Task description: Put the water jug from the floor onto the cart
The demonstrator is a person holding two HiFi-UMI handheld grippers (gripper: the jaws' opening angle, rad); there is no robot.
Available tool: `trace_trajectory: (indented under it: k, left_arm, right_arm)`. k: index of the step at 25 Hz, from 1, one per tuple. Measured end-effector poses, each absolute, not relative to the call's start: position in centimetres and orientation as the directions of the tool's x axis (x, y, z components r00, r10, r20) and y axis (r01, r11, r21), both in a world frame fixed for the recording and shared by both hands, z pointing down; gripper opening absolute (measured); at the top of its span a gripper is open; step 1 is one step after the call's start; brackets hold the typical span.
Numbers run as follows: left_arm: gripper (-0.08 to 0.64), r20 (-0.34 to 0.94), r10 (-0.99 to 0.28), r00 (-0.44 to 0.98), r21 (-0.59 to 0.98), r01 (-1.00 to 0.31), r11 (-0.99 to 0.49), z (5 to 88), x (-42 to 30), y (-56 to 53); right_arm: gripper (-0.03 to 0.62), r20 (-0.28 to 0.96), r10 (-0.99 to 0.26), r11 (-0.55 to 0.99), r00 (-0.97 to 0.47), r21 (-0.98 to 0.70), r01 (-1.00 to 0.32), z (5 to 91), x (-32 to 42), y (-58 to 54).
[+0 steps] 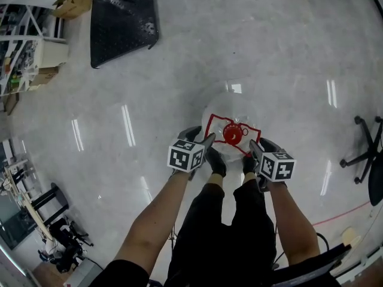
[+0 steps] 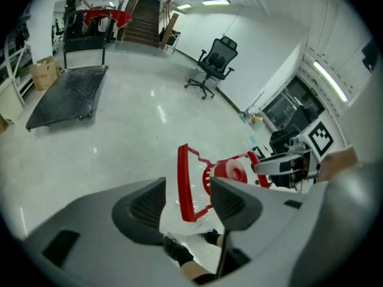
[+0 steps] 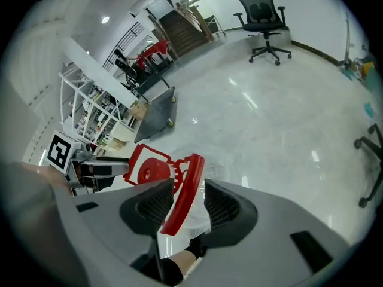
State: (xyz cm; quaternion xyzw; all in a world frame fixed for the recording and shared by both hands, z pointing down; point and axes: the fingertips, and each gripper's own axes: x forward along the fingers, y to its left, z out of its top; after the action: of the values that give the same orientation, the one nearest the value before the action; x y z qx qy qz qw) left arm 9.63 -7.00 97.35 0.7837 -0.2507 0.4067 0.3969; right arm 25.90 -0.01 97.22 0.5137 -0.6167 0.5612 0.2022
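Plainly, the jug (image 1: 230, 109) sat on the floor, well apart from the cart (image 1: 122, 20). The left gripper (image 2: 187, 203) and right gripper (image 3: 188, 207) straddled its handle (image 1: 233, 133), jaws wide and unclamped. Gripping and lifting remained.

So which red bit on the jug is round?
The cap, in the middle of the water jug's top; the red handle around it is angular.

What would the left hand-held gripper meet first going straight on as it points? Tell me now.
The red handle of the water jug: it stands between the open jaws of the left hand-held gripper. Further on, probably the jug's clear shoulder, though depth is unclear.
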Motion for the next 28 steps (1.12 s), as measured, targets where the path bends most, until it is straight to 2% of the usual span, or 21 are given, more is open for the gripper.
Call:
trace_trajectory:
  k: [5,7,14,18,28]
  left_arm:
    - [0.205,0.856,0.008,0.517,0.442,-0.724,-0.529,100.0,10.0,-6.6]
    - [0.080,0.855,0.017,0.519,0.448,-0.721,-0.529,100.4,10.1,-6.4]
    - [0.071,0.824,0.024,0.567,0.515,-0.729,-0.451,98.9,10.2,-5.7]
    - [0.072,0.810,-0.019,0.586,0.535,-0.751,-0.386,96.4,9.7,-6.2]
    - [0.072,0.746,-0.158,0.647,0.572,-0.744,-0.346,80.4,7.6,-8.7]
  right_arm:
    - [0.144,0.822,-0.382,-0.174,-0.423,-0.513,-0.841,98.2,25.6,-0.4]
    - [0.110,0.816,-0.386,-0.192,-0.432,-0.529,-0.827,98.1,25.5,-0.3]
    - [0.095,0.826,-0.388,-0.215,-0.409,-0.513,-0.831,96.6,24.7,-0.7]
    - [0.095,0.799,-0.418,-0.186,-0.432,-0.541,-0.820,93.9,24.1,-2.0]
    - [0.095,0.729,-0.439,-0.079,-0.526,-0.614,-0.785,78.3,22.3,-6.1]
